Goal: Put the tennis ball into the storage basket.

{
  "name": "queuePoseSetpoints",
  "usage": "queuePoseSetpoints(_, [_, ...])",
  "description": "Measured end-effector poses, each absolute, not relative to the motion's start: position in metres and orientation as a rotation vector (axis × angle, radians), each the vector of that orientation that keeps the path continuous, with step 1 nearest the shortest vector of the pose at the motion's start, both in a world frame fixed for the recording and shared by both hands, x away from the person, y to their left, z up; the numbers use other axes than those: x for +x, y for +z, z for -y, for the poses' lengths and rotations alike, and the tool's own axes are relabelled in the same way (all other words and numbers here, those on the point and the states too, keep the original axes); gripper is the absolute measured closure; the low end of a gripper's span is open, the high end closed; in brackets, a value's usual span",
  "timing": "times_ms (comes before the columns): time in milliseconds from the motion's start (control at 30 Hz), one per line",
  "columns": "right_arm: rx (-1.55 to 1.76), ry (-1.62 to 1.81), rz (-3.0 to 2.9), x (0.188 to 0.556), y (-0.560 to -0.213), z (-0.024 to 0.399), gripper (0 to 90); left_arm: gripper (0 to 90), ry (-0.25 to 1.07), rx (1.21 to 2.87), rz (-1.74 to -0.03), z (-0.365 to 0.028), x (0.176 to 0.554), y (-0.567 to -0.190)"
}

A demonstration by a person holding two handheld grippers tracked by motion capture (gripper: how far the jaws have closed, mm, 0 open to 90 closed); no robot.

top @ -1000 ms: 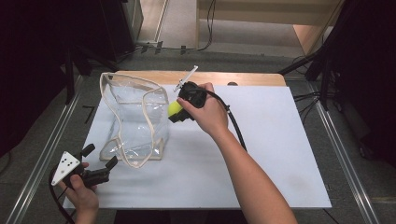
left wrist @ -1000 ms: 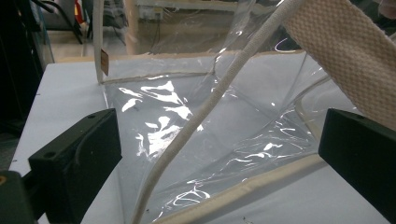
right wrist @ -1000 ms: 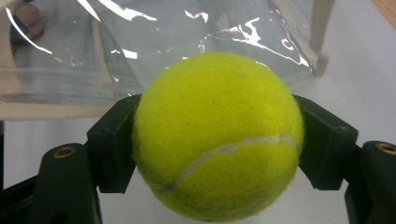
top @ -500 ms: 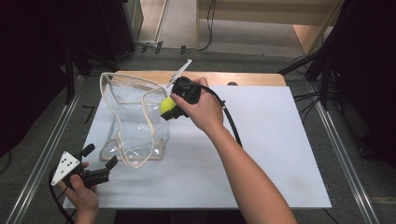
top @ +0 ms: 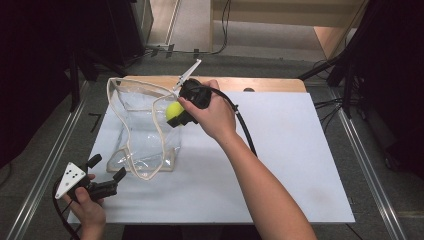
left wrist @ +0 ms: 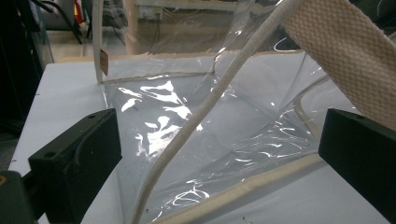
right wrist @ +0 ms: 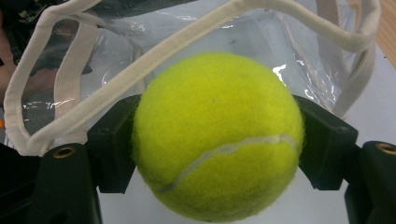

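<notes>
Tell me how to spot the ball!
Find the white table, then the clear plastic bag with cream edging on its left side. At the bag's open top, the right gripper pinches the tennis ball, round, fuzzy, and bright yellow.

So the counter [top: 280, 165] has the bag [top: 142, 135] sitting on its left half, toward the far side, mouth open and facing up. Right gripper [top: 176, 116] is at the bag's right edge, up over the rim, with the ball [top: 174, 110] clamped between its fingers [right wrist: 327, 144]. From the right gripper view the ball [right wrist: 218, 135] is just in front of the bag's rim [right wrist: 154, 51], with the bag's inside behind it. Left gripper [top: 106, 175] is down at the near left corner of the counter, just in front of the bag, jaws spread apart and pointing at it. In the left gripper view a bag strap [left wrist: 196, 121] runs across between the two fingers [left wrist: 77, 158], not touching either.
</notes>
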State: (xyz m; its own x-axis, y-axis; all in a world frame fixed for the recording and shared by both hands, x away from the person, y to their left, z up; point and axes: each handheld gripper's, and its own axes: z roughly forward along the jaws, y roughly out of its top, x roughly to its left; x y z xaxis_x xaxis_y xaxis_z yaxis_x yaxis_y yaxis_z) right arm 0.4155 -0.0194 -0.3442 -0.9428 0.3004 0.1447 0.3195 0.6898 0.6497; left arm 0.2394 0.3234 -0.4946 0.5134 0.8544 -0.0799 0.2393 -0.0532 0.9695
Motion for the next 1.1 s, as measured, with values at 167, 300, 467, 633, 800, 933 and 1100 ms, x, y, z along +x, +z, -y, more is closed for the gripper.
queuePoseSetpoints(167, [-0.502,-1.114,2.867,0.415,-0.341,0.016,23.2,0.0,0.656,1.585,-0.964,-0.323,0.239,-0.495])
queuePoseSetpoints(300, [-0.494,-1.13,2.86,0.414,-0.336,0.013,23.2,0.0,0.655,1.586,-0.963,-0.323,0.239,-0.495])
queuePoseSetpoints(467, [-0.471,-1.138,2.857,0.413,-0.333,0.007,23.2,0.0,0.656,1.585,-0.962,-0.324,0.24,-0.495])
queuePoseSetpoints(633, [-0.443,-1.151,2.858,0.412,-0.328,0.0,23.2,0.0,0.655,1.587,-0.961,-0.323,0.24,-0.495])
queuePoseSetpoints(800, [-0.416,-1.169,2.855,0.411,-0.322,-0.007,23.2,0.0,0.654,1.586,-0.962,-0.324,0.24,-0.495])
queuePoseSetpoints(933, [-0.399,-1.182,2.855,0.41,-0.316,-0.012,23.2,0.0,0.656,1.586,-0.961,-0.324,0.24,-0.495])
queuePoseSetpoints(1100, [-0.378,-1.187,2.85,0.408,-0.311,-0.019,23.2,0.0,0.657,1.588,-0.96,-0.324,0.24,-0.495])
